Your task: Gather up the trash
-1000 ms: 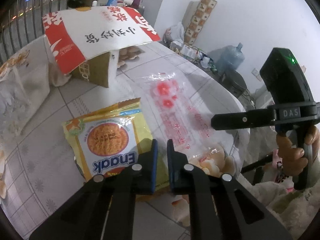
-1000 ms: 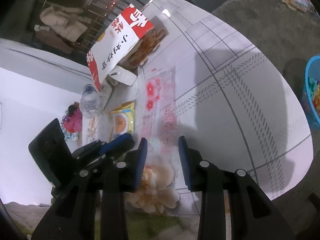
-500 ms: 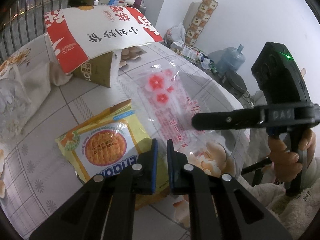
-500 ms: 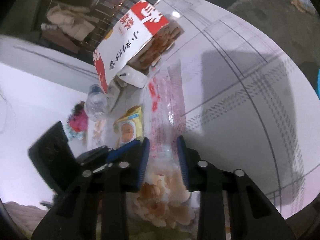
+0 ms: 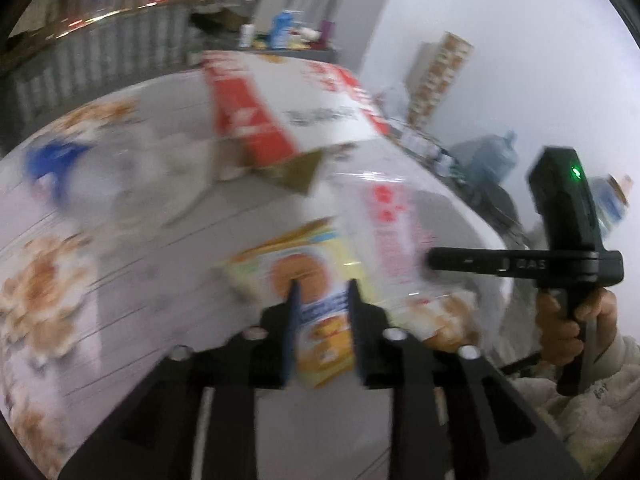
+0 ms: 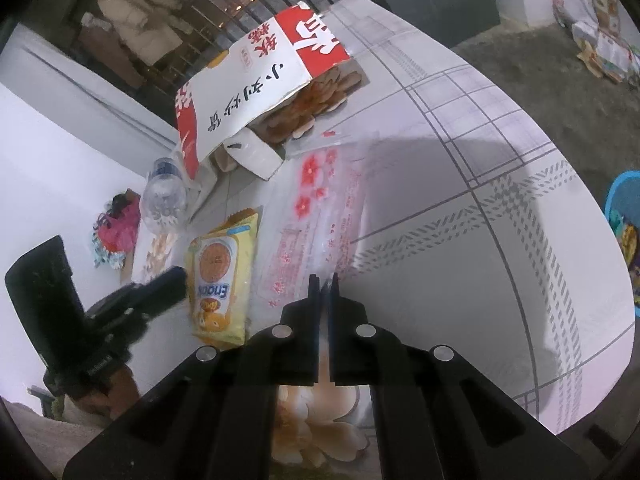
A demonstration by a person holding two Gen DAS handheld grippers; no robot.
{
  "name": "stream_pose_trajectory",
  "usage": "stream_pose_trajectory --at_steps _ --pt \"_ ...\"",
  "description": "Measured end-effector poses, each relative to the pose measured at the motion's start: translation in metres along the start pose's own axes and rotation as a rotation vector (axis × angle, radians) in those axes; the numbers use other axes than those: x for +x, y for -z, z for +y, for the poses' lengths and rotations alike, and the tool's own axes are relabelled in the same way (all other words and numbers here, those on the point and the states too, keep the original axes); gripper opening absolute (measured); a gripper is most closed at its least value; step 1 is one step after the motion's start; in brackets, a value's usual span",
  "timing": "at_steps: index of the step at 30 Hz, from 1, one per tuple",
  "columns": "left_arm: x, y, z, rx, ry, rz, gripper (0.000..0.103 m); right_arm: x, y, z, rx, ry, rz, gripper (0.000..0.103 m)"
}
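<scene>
Clear film printed in red — the bag [image 6: 320,224] — lies flat on the worktop [image 6: 460,208], its long axis running straight away from the right gripper [image 6: 324,282], near end at the jaws, far end toward the red-and-white box [image 6: 256,84]; that gripper's jaws stand all but together, and the bag's near edge appears to be pinched between them, though the film is too thin to see at the pads; the yellow packet [image 6: 220,276] lies just beside the bag on its left, parallel to it, long axis likewise pointing away; in the left wrist view, which is blurred, the left gripper [image 5: 322,300] hangs over the packet's near end with its jaws opening — the packet [image 5: 316,292] shows in the gap, but no pad presses on it that I can see; so each hand is nearer its own piece, right to the bag, left to the packet; the worktop edge curves close by below the right gripper, and to the right the cloth is bare out to the rim; the box and a bottle [image 6: 166,196] crowd the far left, so the free way out is, I judge, toward the person or rightward, where a blue bin [image 6: 624,208] shows past the edge.
</scene>
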State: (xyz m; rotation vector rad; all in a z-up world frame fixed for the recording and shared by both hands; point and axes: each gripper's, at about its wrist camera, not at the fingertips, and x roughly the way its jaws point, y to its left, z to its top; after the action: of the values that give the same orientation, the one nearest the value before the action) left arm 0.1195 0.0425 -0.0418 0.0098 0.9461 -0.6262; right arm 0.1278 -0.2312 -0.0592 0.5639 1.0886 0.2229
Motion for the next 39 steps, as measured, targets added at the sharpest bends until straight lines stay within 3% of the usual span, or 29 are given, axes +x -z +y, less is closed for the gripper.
stream_pose_trajectory --at_steps 2,4,6,10,13,17,19,21,27,33,39 --pt "-0.006 0.005 0.017 -0.051 -0.043 0.013 0.042 0.002 0.000 0.003 -0.010 -0.002 0.005 0.002" --pt "-0.005 0.009 0.031 -0.106 -0.074 0.038 0.042 0.006 0.000 0.009 -0.025 0.004 0.008 0.002" --pt "0.000 0.010 0.043 -0.175 -0.047 0.065 0.042 0.006 0.001 0.012 -0.039 0.005 0.011 0.002" --pt "0.011 0.008 0.048 -0.285 0.118 0.073 0.042 0.008 0.000 0.015 -0.051 0.010 0.011 0.002" --pt "0.016 0.008 0.046 -0.305 0.175 0.068 0.041 0.007 -0.001 0.015 -0.049 0.009 0.010 0.002" --pt "0.012 0.005 0.043 -0.343 0.324 0.011 0.035 0.007 -0.001 0.014 -0.049 0.005 0.007 0.002" --pt "0.013 0.004 0.038 -0.346 0.364 -0.001 0.035 0.007 0.000 0.013 -0.044 -0.004 0.005 0.002" --pt "0.017 0.003 0.032 -0.323 0.326 0.012 0.033 0.007 0.000 0.010 -0.036 -0.016 0.004 0.002" --pt "0.030 0.001 0.032 -0.334 0.241 0.063 0.003 0.004 0.000 0.003 -0.023 -0.056 -0.002 0.002" --pt "0.026 -0.009 0.020 -0.303 0.242 0.031 0.000 -0.003 0.005 -0.006 0.005 -0.123 -0.012 0.002" --pt "0.013 -0.035 -0.020 -0.196 0.283 0.006 0.000 -0.036 0.009 -0.025 0.048 -0.174 -0.096 0.002"
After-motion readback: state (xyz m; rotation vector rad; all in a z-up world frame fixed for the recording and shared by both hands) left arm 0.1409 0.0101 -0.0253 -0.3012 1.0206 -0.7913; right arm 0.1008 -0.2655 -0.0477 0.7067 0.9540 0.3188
